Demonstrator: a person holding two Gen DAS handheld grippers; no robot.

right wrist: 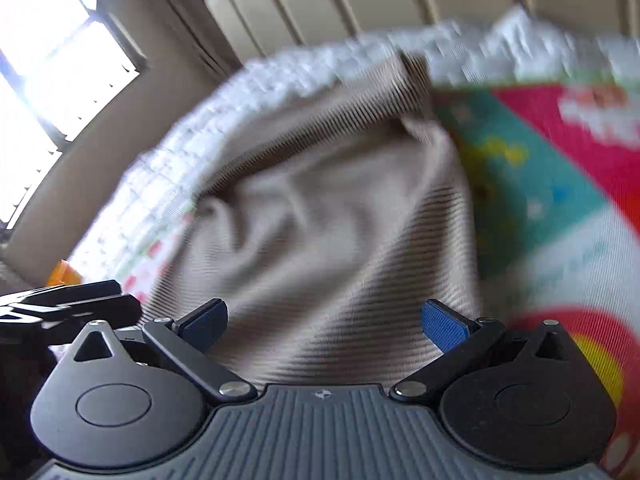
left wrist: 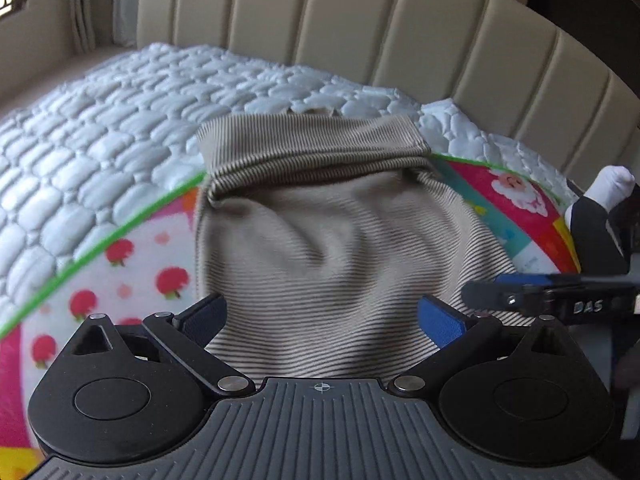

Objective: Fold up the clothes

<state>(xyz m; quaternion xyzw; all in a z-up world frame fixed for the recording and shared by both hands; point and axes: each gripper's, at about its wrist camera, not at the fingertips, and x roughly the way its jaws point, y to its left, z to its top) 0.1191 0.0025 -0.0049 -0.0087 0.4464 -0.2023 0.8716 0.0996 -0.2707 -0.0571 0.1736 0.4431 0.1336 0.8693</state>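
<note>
A beige, finely striped garment [left wrist: 320, 216] lies bunched on a colourful play mat [left wrist: 132, 272] on the bed, its far end folded over into a thick band. My left gripper [left wrist: 322, 320] is open just above the garment's near edge, with cloth between and under the blue pads [left wrist: 440, 324]. My right gripper [right wrist: 324, 324] is open over the same garment [right wrist: 340, 200]; this view is blurred by motion. The right gripper also shows at the right edge of the left wrist view [left wrist: 552, 300]. The left gripper shows at the left edge of the right wrist view [right wrist: 68, 304].
A white quilted mattress cover [left wrist: 100, 128] lies under the mat. A beige padded headboard [left wrist: 360, 24] runs behind the bed. A window [right wrist: 44, 64] is at the left. A white-gloved hand [left wrist: 612, 188] shows at the right.
</note>
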